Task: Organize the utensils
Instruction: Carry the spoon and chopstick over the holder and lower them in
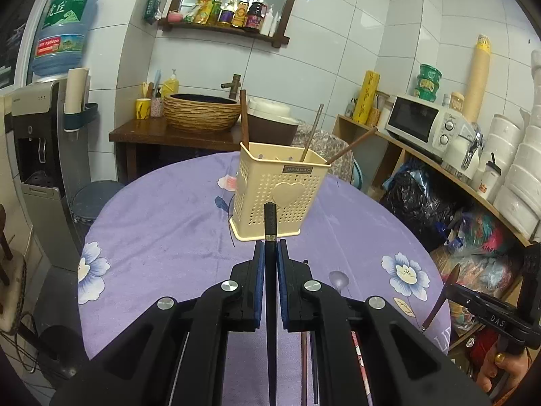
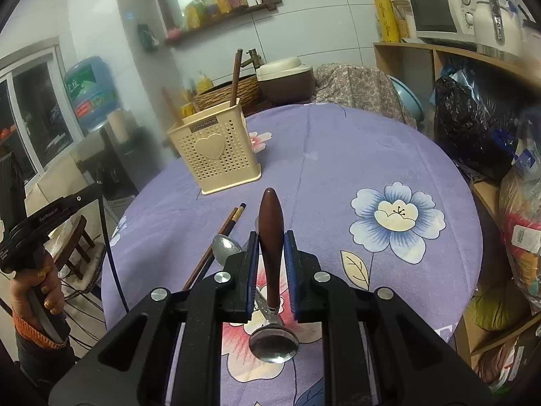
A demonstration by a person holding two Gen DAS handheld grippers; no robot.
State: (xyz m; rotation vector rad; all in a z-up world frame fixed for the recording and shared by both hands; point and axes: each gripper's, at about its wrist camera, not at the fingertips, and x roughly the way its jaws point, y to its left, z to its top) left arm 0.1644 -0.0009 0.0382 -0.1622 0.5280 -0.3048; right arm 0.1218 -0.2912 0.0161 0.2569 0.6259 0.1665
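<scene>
1. The left gripper (image 1: 270, 253) is squeezed tight on a dark chopstick (image 1: 270, 223) that points straight at the cream holder (image 1: 280, 186).
2. The right gripper (image 2: 271, 247) pinches a spoon (image 2: 270, 237), handle forward.
3. The holder stands mid-table (image 2: 338, 155), nearer the left gripper.

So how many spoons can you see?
2. One wooden-handled spoon is held in the right tongs; one metal spoon lies on the tablecloth beside the chopsticks. The utensil holder may hide more.

You have one cream utensil holder (image 1: 282, 196) and two spoons (image 2: 273, 338) (image 2: 226, 247) at lower centre.
</scene>
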